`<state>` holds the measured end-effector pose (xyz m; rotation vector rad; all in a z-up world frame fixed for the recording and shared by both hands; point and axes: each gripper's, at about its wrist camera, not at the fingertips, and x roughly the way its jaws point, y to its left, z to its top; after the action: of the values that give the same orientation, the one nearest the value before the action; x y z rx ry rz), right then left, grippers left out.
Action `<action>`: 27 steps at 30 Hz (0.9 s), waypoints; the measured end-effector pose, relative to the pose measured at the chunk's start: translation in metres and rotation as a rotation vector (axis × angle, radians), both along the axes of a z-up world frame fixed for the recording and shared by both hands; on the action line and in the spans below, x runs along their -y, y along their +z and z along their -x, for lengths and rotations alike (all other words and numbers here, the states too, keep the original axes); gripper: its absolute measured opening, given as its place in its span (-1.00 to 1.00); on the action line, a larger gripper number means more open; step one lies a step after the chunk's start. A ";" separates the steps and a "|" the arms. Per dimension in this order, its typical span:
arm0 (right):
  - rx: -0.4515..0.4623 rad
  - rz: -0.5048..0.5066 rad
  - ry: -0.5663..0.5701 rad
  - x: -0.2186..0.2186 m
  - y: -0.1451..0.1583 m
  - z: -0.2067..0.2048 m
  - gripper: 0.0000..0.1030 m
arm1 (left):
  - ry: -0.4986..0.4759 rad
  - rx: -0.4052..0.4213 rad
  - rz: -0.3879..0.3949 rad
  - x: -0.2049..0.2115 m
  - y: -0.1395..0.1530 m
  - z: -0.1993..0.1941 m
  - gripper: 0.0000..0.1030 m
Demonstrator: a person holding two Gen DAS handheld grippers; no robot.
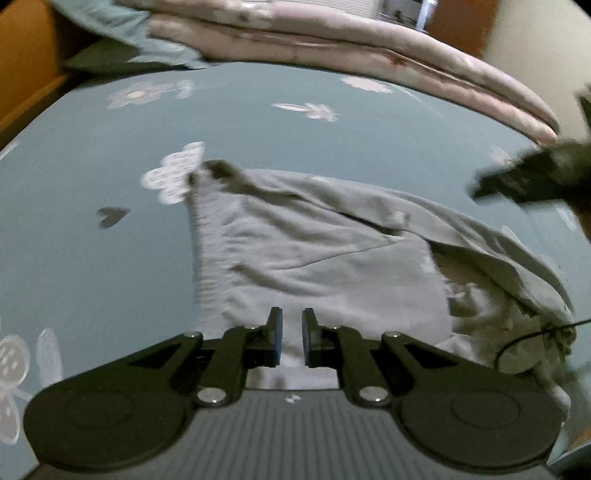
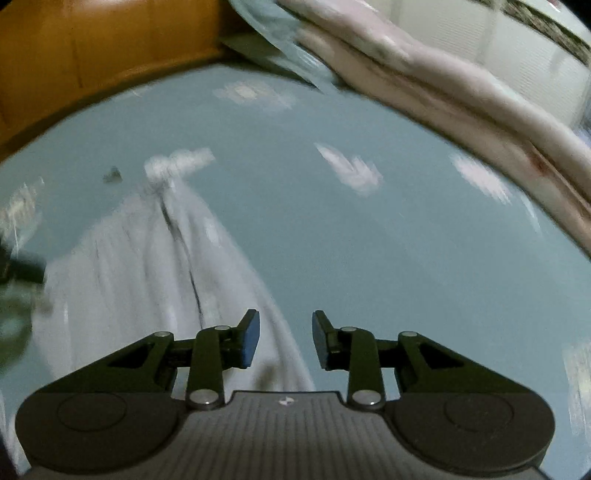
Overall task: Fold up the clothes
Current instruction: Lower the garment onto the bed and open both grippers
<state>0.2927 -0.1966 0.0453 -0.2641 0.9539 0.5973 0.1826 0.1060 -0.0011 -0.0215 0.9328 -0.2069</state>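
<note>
A light grey garment (image 1: 314, 251) lies partly folded on the blue-grey flowered sheet (image 1: 258, 125), its ribbed band along the left side and a rumpled heap at its right end. My left gripper (image 1: 292, 325) hangs over the garment's near edge, jaws only a narrow gap apart, with nothing pinched between the pads. The right gripper shows as a dark blur (image 1: 524, 181) above the garment's far right part. In the right wrist view the garment (image 2: 147, 266) is smeared by motion at the lower left. My right gripper (image 2: 286, 328) stands open over the garment's right edge, holding nothing.
A folded pink quilt (image 1: 369, 48) and a pale blue-green pillow (image 1: 122, 26) lie along the back of the bed. An orange wooden board (image 2: 92, 48) borders the far left. A thin black cable (image 1: 524, 339) loops over the garment's rumpled right end.
</note>
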 end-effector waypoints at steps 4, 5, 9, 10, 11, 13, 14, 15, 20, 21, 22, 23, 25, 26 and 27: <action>-0.067 0.035 -0.066 0.042 -0.006 0.064 -0.31 | -0.069 -0.008 -0.026 0.027 -0.006 -0.012 -0.76; -0.072 0.044 -0.078 0.046 -0.009 0.076 -0.31 | -0.087 -0.008 -0.041 0.034 -0.007 -0.014 -0.76; -0.110 0.047 -0.128 0.057 -0.020 0.107 -0.31 | -0.148 -0.010 -0.104 0.059 -0.010 -0.021 -0.75; -0.125 0.041 -0.138 0.059 -0.023 0.110 -0.31 | -0.160 -0.011 -0.110 0.064 -0.010 -0.022 -0.75; -0.139 0.031 -0.142 0.061 -0.026 0.112 -0.32 | -0.172 -0.012 -0.114 0.069 -0.009 -0.022 -0.74; -0.151 0.024 -0.129 0.060 -0.030 0.114 -0.38 | -0.195 -0.010 -0.122 0.078 -0.007 -0.022 -0.72; -0.154 0.030 -0.116 0.059 -0.031 0.115 -0.49 | -0.205 -0.006 -0.127 0.082 -0.006 -0.021 -0.65; -0.154 0.046 -0.098 0.056 -0.032 0.115 -0.52 | -0.215 -0.002 -0.132 0.086 -0.005 -0.020 -0.52; -0.162 0.117 -0.022 0.045 -0.038 0.113 -0.93 | -0.230 0.009 -0.148 0.100 -0.001 -0.014 -0.42; -0.157 0.112 -0.012 0.045 -0.033 0.111 -0.94 | -0.231 0.011 -0.150 0.102 -0.001 -0.013 -0.42; -0.143 0.108 -0.011 0.047 -0.028 0.109 -0.94 | -0.231 0.010 -0.150 0.103 0.000 -0.011 -0.41; -0.121 0.110 -0.019 0.051 -0.023 0.104 -0.94 | -0.229 0.008 -0.150 0.103 0.000 -0.010 -0.42; -0.083 0.108 -0.042 0.059 -0.009 0.090 -0.94 | -0.225 0.003 -0.147 0.104 -0.001 -0.008 -0.42; -0.064 0.106 -0.057 0.063 -0.003 0.083 -0.94 | -0.222 0.000 -0.147 0.104 -0.002 -0.008 -0.41; -0.041 0.113 -0.070 0.067 0.002 0.075 -0.94 | -0.219 -0.004 -0.148 0.104 -0.003 -0.008 -0.41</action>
<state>0.2174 -0.2641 0.0472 -0.3192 1.0338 0.4870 0.1907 0.0021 -0.0039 0.2173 0.9525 -0.3402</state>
